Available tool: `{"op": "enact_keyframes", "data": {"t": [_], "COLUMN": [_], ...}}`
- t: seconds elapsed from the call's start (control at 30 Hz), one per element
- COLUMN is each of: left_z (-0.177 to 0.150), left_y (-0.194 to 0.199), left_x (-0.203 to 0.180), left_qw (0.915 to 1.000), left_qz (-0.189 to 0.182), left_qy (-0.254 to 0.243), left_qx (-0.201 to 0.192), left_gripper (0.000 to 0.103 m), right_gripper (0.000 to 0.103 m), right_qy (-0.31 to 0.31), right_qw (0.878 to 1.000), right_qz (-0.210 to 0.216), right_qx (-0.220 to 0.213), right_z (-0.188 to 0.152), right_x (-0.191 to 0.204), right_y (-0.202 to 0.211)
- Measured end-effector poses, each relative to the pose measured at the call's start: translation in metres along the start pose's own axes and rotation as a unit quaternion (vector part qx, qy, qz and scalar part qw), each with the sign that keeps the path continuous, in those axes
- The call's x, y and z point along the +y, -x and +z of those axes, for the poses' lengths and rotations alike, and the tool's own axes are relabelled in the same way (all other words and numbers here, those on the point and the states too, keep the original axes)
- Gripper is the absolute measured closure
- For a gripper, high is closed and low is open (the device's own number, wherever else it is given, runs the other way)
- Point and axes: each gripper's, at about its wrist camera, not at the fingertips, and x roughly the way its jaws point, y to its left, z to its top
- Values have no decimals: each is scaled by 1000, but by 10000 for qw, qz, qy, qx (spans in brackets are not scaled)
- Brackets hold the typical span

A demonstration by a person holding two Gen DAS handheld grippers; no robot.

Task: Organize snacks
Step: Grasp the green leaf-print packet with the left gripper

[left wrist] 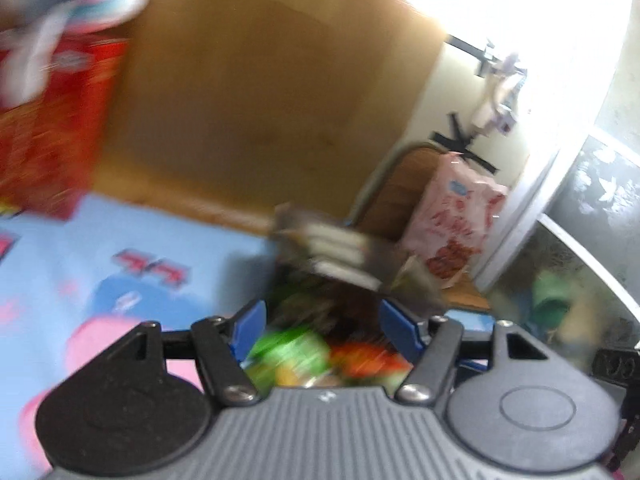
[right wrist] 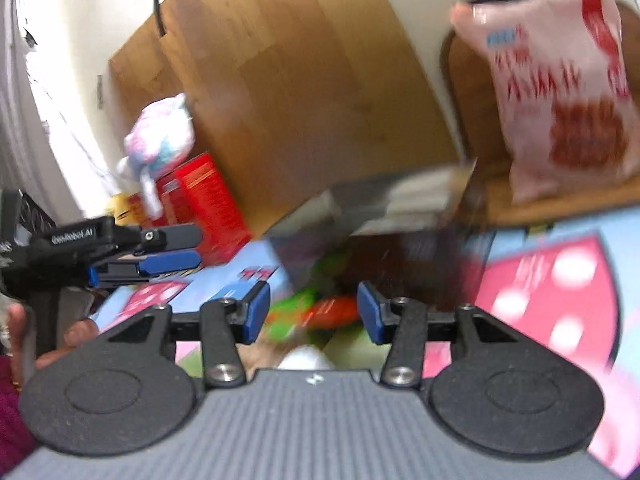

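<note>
Item: snack packets [left wrist: 304, 356], green and orange, loose in a foil-lined bag [left wrist: 332, 248] on the cartoon-print bedsheet [left wrist: 120, 248] ahead of both my tools; I judge them light, crinkly and slippery, best pinched at a sealed edge. My left tool [left wrist: 320, 328] and right tool [right wrist: 314, 312] both stand apart, empty. Only the right view shows the left tool from outside; both show the red box [right wrist: 208, 208] and pink bag [right wrist: 560, 92].

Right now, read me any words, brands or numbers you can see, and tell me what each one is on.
"GenRobot.AI": on the left gripper, seen from the right wrist.
Pink bag: red and blue print, too blurred.
Red box: print too blurred.
Sheet: red marks, unreadable.
</note>
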Motion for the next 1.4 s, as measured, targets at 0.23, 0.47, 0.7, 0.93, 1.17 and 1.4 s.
{"op": "enact_keyframes", "data": {"t": [0.23, 0.47, 0.7, 0.93, 1.17, 1.4], "left_z": [-41, -58, -74, -101, -122, -113], "left_y": [46, 32, 29, 56, 79, 86], "left_x": [50, 49, 44, 32, 17, 14], "left_qw": [9967, 9959, 9948, 9934, 9937, 9957], "left_qz": [516, 425, 315, 73, 146, 273], "left_qy": [614, 598, 547, 683, 585, 482], "left_qx": [115, 521, 804, 914, 941, 736], "left_gripper": [38, 60, 81, 81, 78, 64], "right_gripper": [52, 52, 73, 77, 74, 55], "right_qy": [611, 1670, 1830, 2186, 2608, 2887], "right_qw": [9933, 9746, 9713, 9618, 9514, 9477], "right_qz": [595, 591, 294, 540, 628, 432], "right_qx": [779, 1369, 1494, 1559, 1514, 1291], "right_z": [-36, -55, -55, -74, -100, -102], "right_x": [61, 122, 130, 138, 152, 157], "right_y": [-19, -67, -86, -51, -26, -24]}}
